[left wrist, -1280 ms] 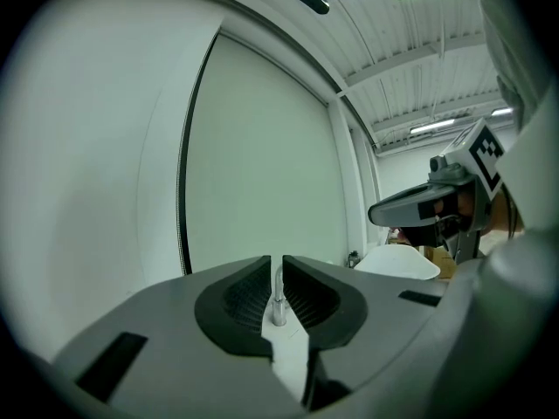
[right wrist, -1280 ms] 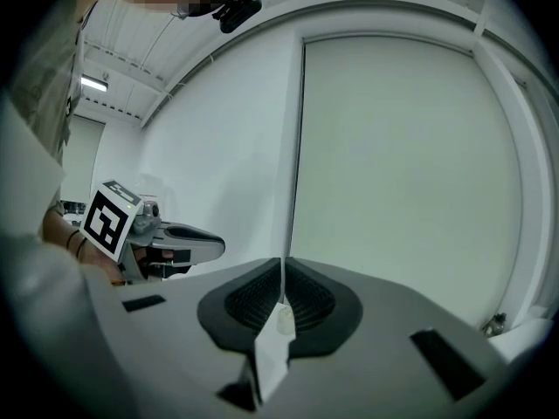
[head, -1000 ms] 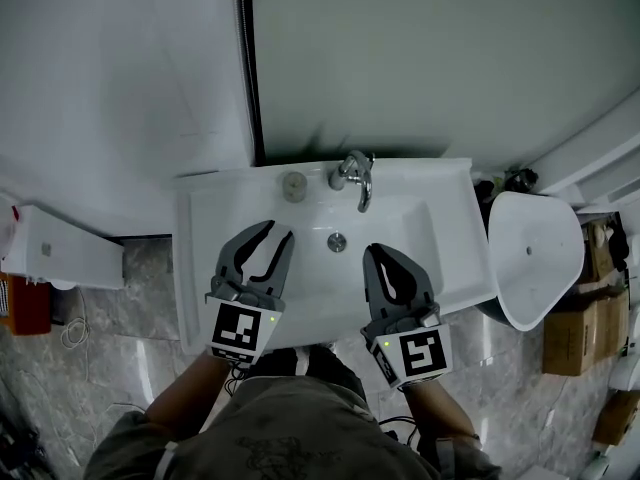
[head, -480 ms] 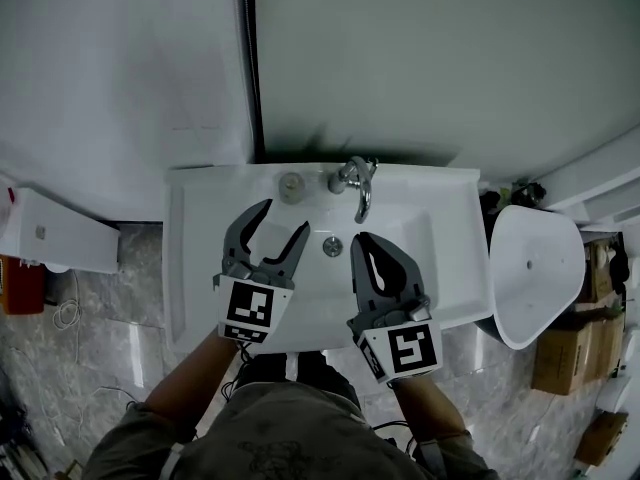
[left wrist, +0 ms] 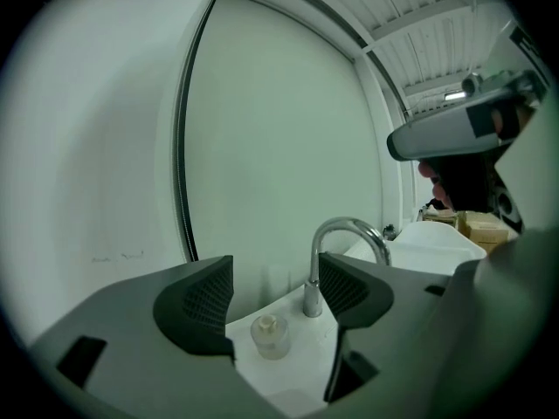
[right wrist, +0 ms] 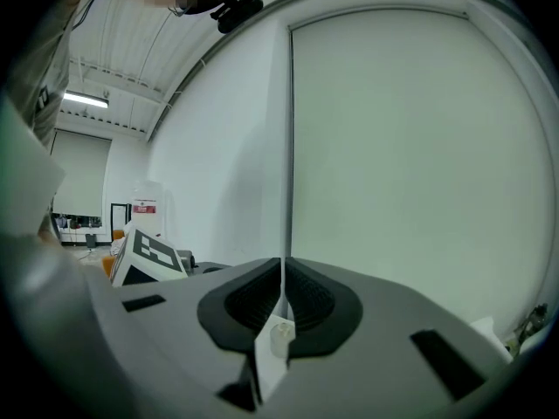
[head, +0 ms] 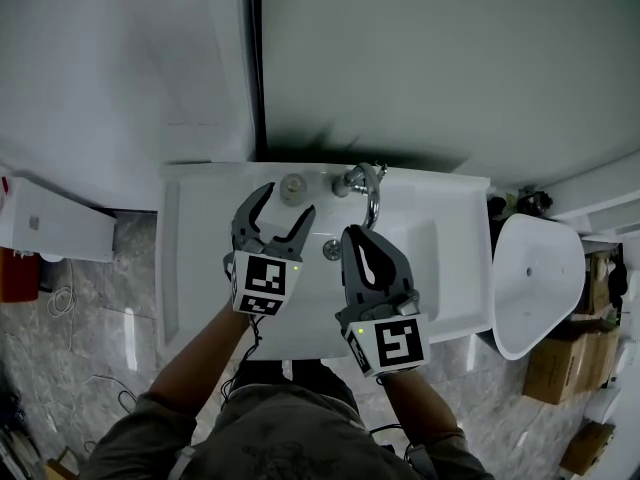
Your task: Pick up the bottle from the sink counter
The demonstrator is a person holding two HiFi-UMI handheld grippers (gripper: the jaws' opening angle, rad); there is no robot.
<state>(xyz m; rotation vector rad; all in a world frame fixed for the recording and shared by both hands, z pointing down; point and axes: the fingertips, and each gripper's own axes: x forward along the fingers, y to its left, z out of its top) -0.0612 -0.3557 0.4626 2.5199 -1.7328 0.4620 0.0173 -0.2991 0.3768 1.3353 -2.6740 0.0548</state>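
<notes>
While the right gripper (right wrist: 281,299) is closed and the left gripper (left wrist: 275,299) has just been opening its jaws, empty, the small clear pale-capped bottle (left wrist: 270,336) stands just ahead on the white sink counter (head: 200,228) (curved chrome tap (left wrist: 336,260) beyond): centre it between the jaws, then squeeze gently.

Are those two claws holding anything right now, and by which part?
Nothing is held. The left gripper has just been opening its jaws, nothing between them, the bottle ahead untouched; the right gripper is shut, empty.

Chrome faucet (head: 362,183), curved spout. Drain (head: 331,250) just in front of faucet. Black wall strip (head: 256,58) behind faucet. Cardboard box (head: 560,373) far right.
</notes>
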